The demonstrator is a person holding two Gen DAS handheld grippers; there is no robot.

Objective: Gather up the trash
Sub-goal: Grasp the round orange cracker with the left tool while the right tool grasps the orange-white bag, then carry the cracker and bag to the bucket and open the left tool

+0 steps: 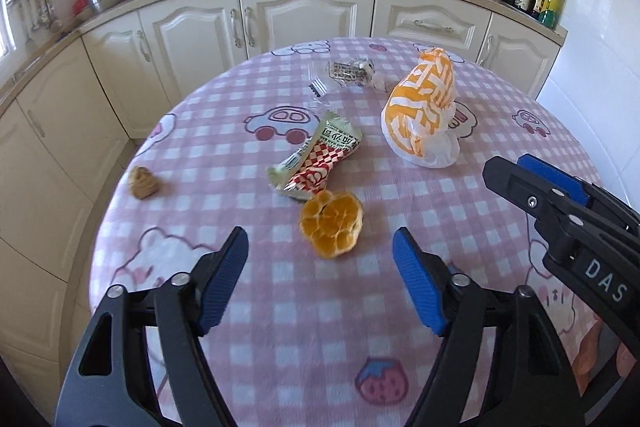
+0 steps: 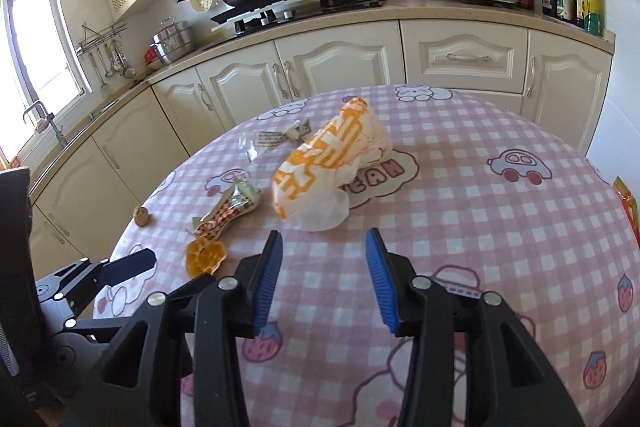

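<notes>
Kitchen cupboards stand behind the round table (image 1: 520, 99). On its pink cloth lie an orange peel (image 1: 331, 225), a wrapper (image 1: 316, 157) and a bag (image 1: 424, 111). Both the left gripper (image 1: 320, 247) and the right gripper (image 2: 324, 247) are open and empty. A clumsy grab could push the peel away.

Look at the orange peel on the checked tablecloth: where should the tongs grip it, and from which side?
Grip the orange peel across its raised outer rim, coming down from above on the near side. It lies flat and open like a flower, so only its curled edges stand off the tablecloth. The left tongs, open, already straddle it; the wrapper touches its far edge.
</notes>
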